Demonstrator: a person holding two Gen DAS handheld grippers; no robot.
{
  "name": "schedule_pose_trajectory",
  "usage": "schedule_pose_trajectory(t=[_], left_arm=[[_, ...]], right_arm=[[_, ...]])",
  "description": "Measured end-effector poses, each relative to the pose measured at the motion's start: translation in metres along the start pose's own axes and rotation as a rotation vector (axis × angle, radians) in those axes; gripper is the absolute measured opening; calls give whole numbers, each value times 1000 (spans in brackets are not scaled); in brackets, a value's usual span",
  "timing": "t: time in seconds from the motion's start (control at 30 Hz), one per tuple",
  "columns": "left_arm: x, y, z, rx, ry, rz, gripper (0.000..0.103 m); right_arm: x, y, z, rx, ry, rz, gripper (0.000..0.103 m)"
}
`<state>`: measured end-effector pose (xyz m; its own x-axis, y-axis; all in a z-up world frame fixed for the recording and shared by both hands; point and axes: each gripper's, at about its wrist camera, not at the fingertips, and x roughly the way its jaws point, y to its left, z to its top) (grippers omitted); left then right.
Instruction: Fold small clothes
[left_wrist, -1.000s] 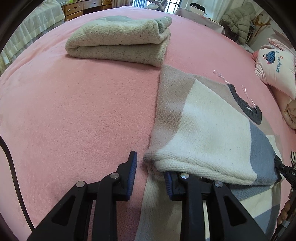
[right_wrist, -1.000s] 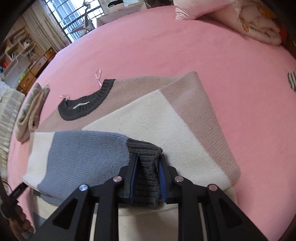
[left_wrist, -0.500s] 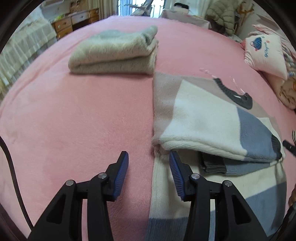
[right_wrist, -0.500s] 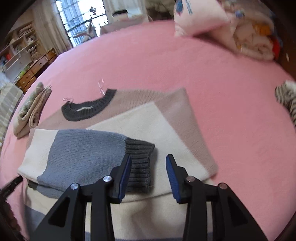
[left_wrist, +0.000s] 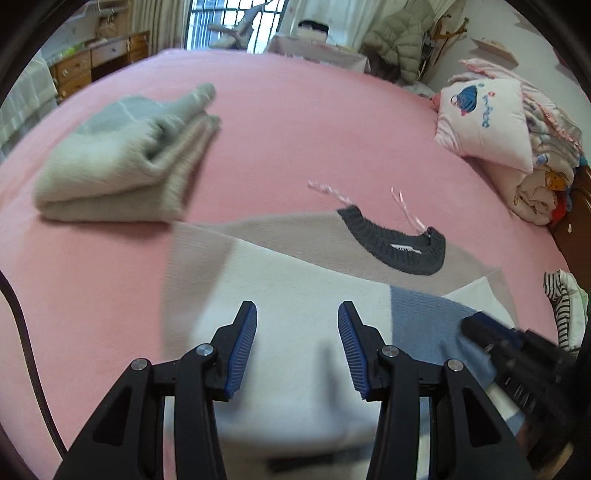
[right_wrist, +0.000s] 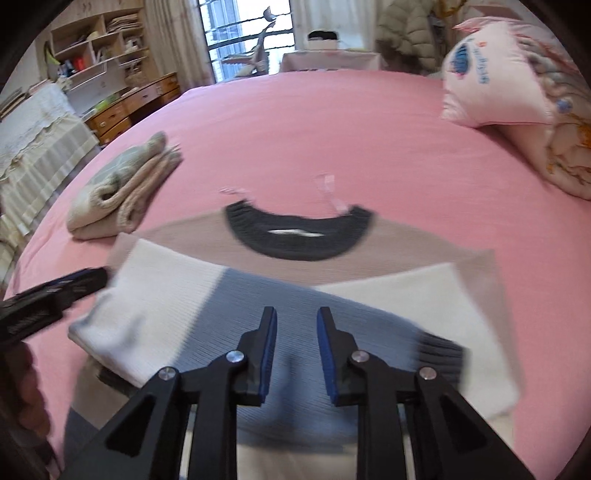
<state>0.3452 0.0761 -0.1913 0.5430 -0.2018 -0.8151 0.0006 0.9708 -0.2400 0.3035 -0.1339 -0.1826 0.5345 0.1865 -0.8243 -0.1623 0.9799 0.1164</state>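
Note:
A colour-block knit sweater (left_wrist: 295, 288) lies flat on the pink bed, its dark grey collar (left_wrist: 399, 251) on the far side. Its blue sleeve (right_wrist: 277, 295) with a grey cuff is folded across the body. My left gripper (left_wrist: 297, 314) hovers open above the white part of the sweater, holding nothing. My right gripper (right_wrist: 298, 317) hangs over the blue sleeve; its jaws are closing with nothing between them and the pads are apart. Each gripper's fingers (left_wrist: 487, 328) (right_wrist: 74, 282) show at the edge of the other's view.
A folded beige-grey garment (left_wrist: 122, 166) (right_wrist: 122, 195) lies left of the sweater. A pink pillow (left_wrist: 484, 118) and a rolled quilt (left_wrist: 543, 192) sit at the right, with a striped garment (left_wrist: 561, 306) nearer. A black cable (left_wrist: 22, 332) runs along the left.
The right gripper let go of the grey cuff and the left drew off the folded edge. Both rose and swung over the sweater's middle, facing the collar. The right jaws have narrowed again.

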Motion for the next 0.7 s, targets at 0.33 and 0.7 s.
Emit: schedule_pose_trajectory(t=[0.33, 0.7], left_arm=[[49, 11, 1, 4, 40, 69, 40], [52, 23, 0, 45, 17, 54, 39]], right_arm=[[46, -23, 0, 1, 47, -83, 0], [34, -113, -20, 74, 45, -320, 0]])
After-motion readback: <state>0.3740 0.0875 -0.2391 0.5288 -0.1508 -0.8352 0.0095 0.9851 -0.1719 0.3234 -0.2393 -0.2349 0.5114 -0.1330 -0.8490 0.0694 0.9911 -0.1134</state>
